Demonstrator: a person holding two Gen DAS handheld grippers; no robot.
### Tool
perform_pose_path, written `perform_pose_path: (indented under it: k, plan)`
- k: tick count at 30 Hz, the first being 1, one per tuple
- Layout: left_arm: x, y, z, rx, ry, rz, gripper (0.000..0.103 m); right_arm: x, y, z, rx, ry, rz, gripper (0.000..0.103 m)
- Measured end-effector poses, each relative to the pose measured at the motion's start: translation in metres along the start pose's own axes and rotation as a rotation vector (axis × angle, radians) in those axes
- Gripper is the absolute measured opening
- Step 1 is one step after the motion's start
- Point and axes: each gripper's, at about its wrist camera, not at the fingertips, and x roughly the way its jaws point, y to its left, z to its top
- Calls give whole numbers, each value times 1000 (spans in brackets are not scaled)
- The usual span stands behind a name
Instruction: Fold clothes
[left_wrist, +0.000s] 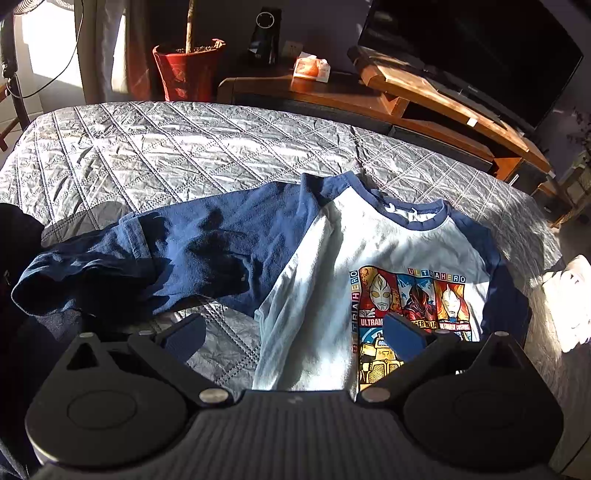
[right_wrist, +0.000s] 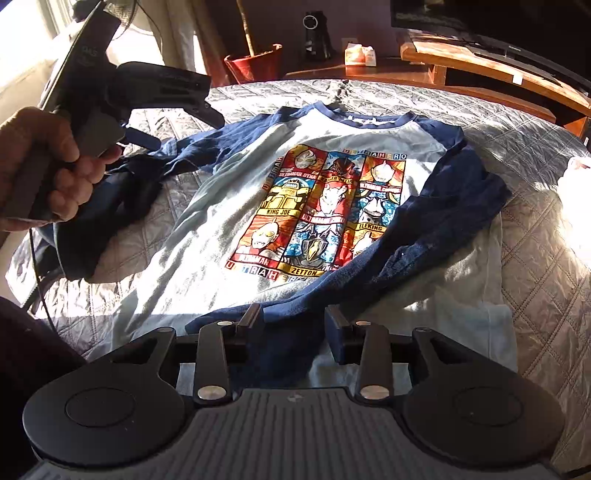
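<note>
Evidently the sleeve-folding step is in hand: the raglan shirt (right_wrist: 236, 206) lies face up on the quilted bedspread (right_wrist: 546, 236), its collar (right_wrist: 373, 120) toward the wooden TV bench (right_wrist: 491, 70) at the far side, and the right sleeve (right_wrist: 424, 236) is already laid slantwise across the body, its cuff end just under the right gripper (right_wrist: 293, 325). That gripper's jaws stand apart with the navy cloth between them but not pinched, so I judge the sleeve released. The left gripper (left_wrist: 293, 336) hovers with jaws spread wide and nothing in them, above the shirt's side edge, the person's hand (right_wrist: 55, 166) round its handle. The left sleeve (left_wrist: 155, 262) sprawls outward from the shirt's shoulder, rumpled and doubled over on itself. Next, probably, that sleeve needs catching near its cuff and drawing across the printed panel (right_wrist: 321, 210) to match the other. The body is thin pale-blue jersey, soft and creased; sleeves and neckband are darker navy knit; the print is a stiff-looking grid of bright squares. Limp cloth like this may bunch unless lifted clear first.
</note>
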Motion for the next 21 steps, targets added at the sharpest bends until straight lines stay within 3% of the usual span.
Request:
perform_pose_path:
  k: [4, 6, 10, 12, 15, 16, 19, 20, 21]
  plan:
    - [3, -4, -1, 10, 7, 2, 102, 21, -27, -2, 200, -19, 39, 58]
    - [4, -6, -2, 13, 8, 3, 102, 35, -33, -7, 247, -10, 36, 46]
    - [5, -7, -2, 17, 7, 3, 102, 49, -29, -4, 225, -18, 12, 39]
    - [5, -8, -2, 19, 8, 3, 102, 51, -27, -1, 217, -50, 19, 5]
    - [6, -9, -3, 23, 10, 5, 102, 40, -7, 13, 116, -125, 4, 6]
    - [6, -8, -3, 24, 10, 5, 102, 43, 1, 16, 67, -110, 11, 6]
    - [5, -7, -3, 24, 9, 3, 102, 56, 21, 23, -68, -42, 49, 36]
    - [5, -7, -3, 23, 9, 2, 102, 61, 28, 25, -113, -19, 62, 73]
    - [4, -7, -3, 23, 9, 1, 102, 65, 35, 28, -158, 4, 74, 79]
